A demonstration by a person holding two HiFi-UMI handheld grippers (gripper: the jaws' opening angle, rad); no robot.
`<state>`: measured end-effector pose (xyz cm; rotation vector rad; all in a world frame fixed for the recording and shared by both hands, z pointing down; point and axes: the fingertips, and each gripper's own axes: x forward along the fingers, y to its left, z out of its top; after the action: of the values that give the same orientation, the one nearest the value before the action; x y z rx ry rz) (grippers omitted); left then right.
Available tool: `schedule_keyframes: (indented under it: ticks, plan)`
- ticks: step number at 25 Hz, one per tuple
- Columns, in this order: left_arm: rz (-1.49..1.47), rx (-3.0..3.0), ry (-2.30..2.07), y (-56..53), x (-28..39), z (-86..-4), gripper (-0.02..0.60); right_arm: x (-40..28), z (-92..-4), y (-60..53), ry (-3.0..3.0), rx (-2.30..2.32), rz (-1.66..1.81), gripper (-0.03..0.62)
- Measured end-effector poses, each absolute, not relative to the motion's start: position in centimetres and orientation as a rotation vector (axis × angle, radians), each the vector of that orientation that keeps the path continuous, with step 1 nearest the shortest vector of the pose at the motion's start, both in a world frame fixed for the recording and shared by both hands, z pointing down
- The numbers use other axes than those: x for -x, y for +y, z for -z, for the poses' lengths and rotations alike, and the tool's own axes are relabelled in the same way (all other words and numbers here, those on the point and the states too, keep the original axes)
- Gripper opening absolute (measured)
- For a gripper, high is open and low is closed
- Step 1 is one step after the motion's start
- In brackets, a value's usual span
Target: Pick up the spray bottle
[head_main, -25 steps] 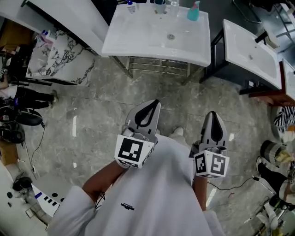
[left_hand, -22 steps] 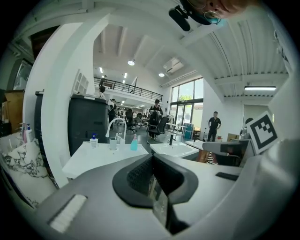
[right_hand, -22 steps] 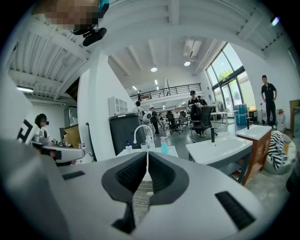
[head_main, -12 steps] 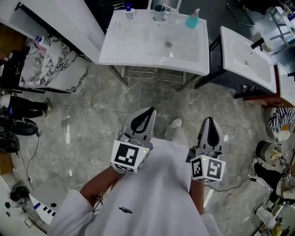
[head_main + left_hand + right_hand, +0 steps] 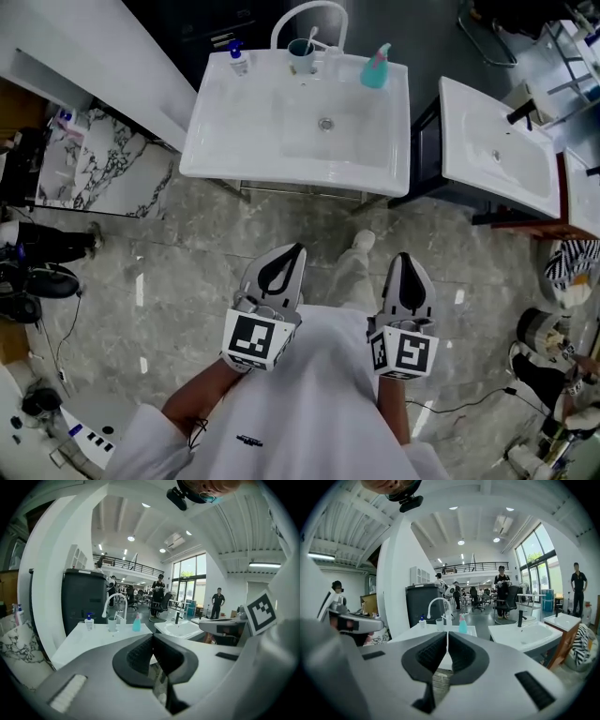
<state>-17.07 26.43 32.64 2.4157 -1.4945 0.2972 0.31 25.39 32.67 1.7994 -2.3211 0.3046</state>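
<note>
Approach | spray bottle [image 5: 376, 67] well ahead on washbasin [image 5: 217, 155] rim | left gripper [image 5: 292, 251], right gripper [image 5: 404, 259] pinched together, empty | part jaws early, take body squarely

Spray bottle [image 5: 375, 69], pump bottle [image 5: 237, 60] details too small to tell; striped cloth [image 5: 574, 255] cut by right edge.

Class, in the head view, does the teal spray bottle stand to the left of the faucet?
No, the teal spray bottle stands to the right of the faucet, on the back edge of the sink.
</note>
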Motion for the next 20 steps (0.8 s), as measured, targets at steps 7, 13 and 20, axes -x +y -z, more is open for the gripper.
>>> schedule_keyframes:
  ticks: [7, 13, 20]
  plan:
    - [-0.315, -2.346, -1.56, 17.2, 12.2, -32.2, 0.003, -4.4, -31.5, 14.7, -2.411, -1.728, -0.304, 0.009]
    - [-0.326, -2.292, -1.637, 9.4, 7.6, -31.5, 0.004, -8.7, -31.7, 6.6, -2.47, -1.631, -0.328, 0.009]
    - [-0.372, -2.253, -1.7, 2.9, 2.3, -31.1, 0.004, -14.1, -31.8, -1.3, -2.548, -1.566, -0.35, 0.009]
